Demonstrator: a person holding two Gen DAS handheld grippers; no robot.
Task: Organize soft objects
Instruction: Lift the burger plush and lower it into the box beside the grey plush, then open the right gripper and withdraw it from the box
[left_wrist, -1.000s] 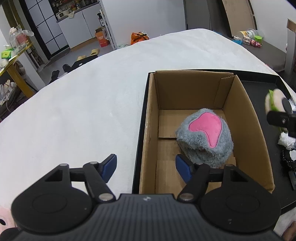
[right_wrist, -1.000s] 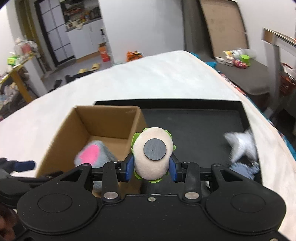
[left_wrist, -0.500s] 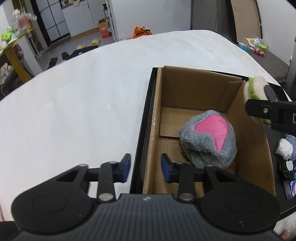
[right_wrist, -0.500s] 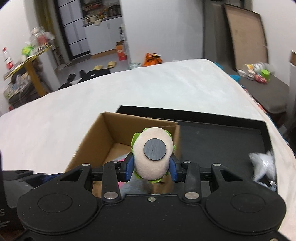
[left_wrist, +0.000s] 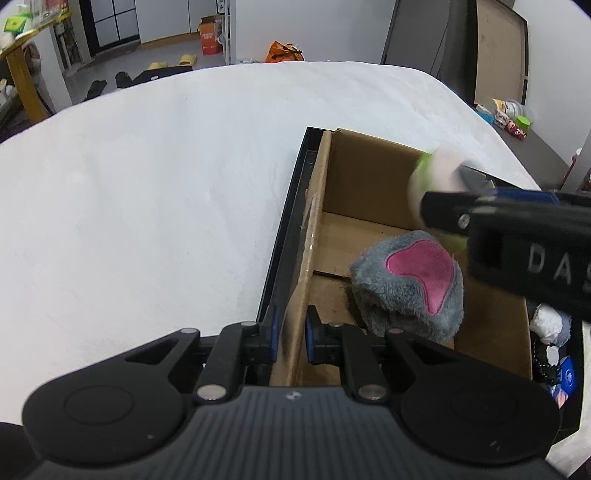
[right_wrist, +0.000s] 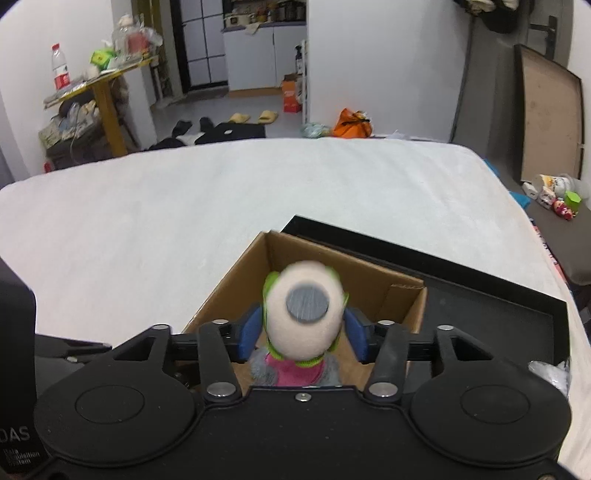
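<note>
An open cardboard box (left_wrist: 369, 177) stands in a black tray (left_wrist: 284, 229) on a white bed. A grey plush with a pink patch (left_wrist: 410, 284) lies inside the box. My left gripper (left_wrist: 290, 338) is shut on the box's left wall near its front corner. My right gripper (right_wrist: 303, 332) is over the box, its jaws parted beside a blurred cream and green plush (right_wrist: 304, 310) with a grey disc; the plush also shows blurred in the left wrist view (left_wrist: 436, 184). The grey plush (right_wrist: 291, 371) lies just below it.
White and grey soft items (left_wrist: 550, 325) lie in the tray right of the box. The tray's dark floor (right_wrist: 487, 317) stretches to the right. The white bed cover (left_wrist: 147, 203) spreads to the left. The bed edge and floor clutter are far behind.
My left gripper closed on the box's left wall. My right gripper moved left over the box, and its jaws have spread apart from the cream and green plush, which is blurred.
</note>
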